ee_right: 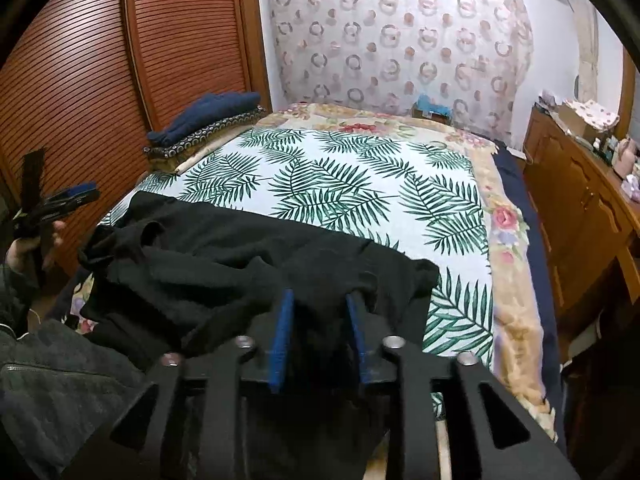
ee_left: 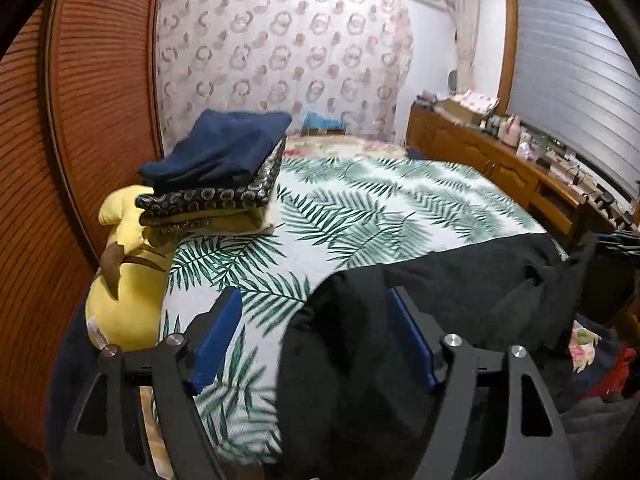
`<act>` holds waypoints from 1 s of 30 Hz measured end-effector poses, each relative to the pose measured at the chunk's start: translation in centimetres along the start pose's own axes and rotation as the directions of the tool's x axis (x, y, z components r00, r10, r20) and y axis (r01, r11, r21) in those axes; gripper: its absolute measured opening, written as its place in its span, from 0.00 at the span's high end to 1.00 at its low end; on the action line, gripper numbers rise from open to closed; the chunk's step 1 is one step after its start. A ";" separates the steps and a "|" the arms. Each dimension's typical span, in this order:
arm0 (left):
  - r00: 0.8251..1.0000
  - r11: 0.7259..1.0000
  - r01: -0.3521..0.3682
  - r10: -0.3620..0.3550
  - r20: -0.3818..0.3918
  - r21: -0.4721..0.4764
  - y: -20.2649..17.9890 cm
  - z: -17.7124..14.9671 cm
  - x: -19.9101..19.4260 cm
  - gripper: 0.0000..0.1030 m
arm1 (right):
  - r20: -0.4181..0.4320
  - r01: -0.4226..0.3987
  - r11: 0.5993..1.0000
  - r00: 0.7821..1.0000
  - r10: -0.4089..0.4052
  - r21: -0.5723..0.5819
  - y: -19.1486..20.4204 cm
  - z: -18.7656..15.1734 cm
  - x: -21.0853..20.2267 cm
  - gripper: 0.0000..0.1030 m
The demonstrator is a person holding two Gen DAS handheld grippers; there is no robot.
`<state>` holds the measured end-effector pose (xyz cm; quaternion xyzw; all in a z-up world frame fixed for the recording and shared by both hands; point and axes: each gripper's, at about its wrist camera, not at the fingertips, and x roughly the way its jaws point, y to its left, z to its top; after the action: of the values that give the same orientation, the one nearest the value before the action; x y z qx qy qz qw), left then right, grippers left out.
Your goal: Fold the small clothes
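Observation:
A black garment (ee_left: 460, 280) lies crumpled across the near end of the bed, over a palm-leaf sheet (ee_left: 360, 208). My left gripper (ee_left: 314, 296) stands open wide at the garment's left edge. Cloth fills the right half of its gap, and neither blue pad presses on it. In the right wrist view the black garment (ee_right: 220, 264) spreads to the left. My right gripper (ee_right: 319, 296) is open a little, with a slack fold of the cloth between its pads. A hand holds the left gripper (ee_right: 86, 194) at the far left of that view.
A stack of folded clothes (ee_left: 224, 148) (ee_right: 216, 112), navy on top, rests at the bed's far left beside a yellow plush toy (ee_left: 128, 280). Louvered wardrobe doors (ee_right: 120, 60) run along the left. A cluttered wooden dresser (ee_right: 580, 208) lines the right side.

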<state>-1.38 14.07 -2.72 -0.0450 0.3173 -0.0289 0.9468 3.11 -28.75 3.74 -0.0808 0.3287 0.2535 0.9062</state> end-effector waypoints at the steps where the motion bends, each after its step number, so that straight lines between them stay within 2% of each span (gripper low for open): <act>1: 1.000 1.000 0.002 -0.002 -0.007 -0.007 0.3 0.2 0.6 0.27 | 0.003 0.006 1.000 1.000 -0.006 0.001 -0.2 0.1 0.0 0.62; 4: 0.999 0.999 0.009 -0.011 -0.036 -0.050 1.2 0.7 2.5 0.27 | 0.011 0.032 0.999 0.999 -0.032 0.015 -0.9 0.2 0.0 0.54; 13: 0.999 1.000 0.026 -0.027 -0.047 -0.015 0.0 1.5 4.0 0.27 | 0.007 0.080 0.995 0.997 -0.080 0.064 -3.5 0.6 2.0 0.50; 17: 0.993 0.998 0.069 -0.069 -0.093 -0.004 -0.5 1.8 5.6 0.27 | -0.016 0.090 0.990 0.996 -0.089 0.109 -5.2 0.7 5.3 0.49; 19: 0.986 0.994 0.106 -0.106 -0.126 -0.010 -0.6 1.8 6.6 0.33 | -0.027 0.124 0.984 0.992 -0.122 0.126 -6.2 0.9 7.0 0.49; 22: 0.985 0.996 0.085 -0.084 -0.150 0.000 -0.7 1.9 7.5 0.42 | -0.028 0.125 0.980 0.992 -0.122 0.152 -7.0 1.3 9.0 0.49; 30: 0.980 0.999 0.051 -0.052 -0.191 -0.010 0.1 1.3 8.9 0.42 | -0.080 0.100 0.976 0.993 -0.086 0.196 -7.9 1.7 12.6 0.49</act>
<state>6.49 13.51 -6.99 -0.0529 0.4057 -0.0568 0.9107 16.37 -29.82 -3.11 -0.0137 0.3802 0.1737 0.9084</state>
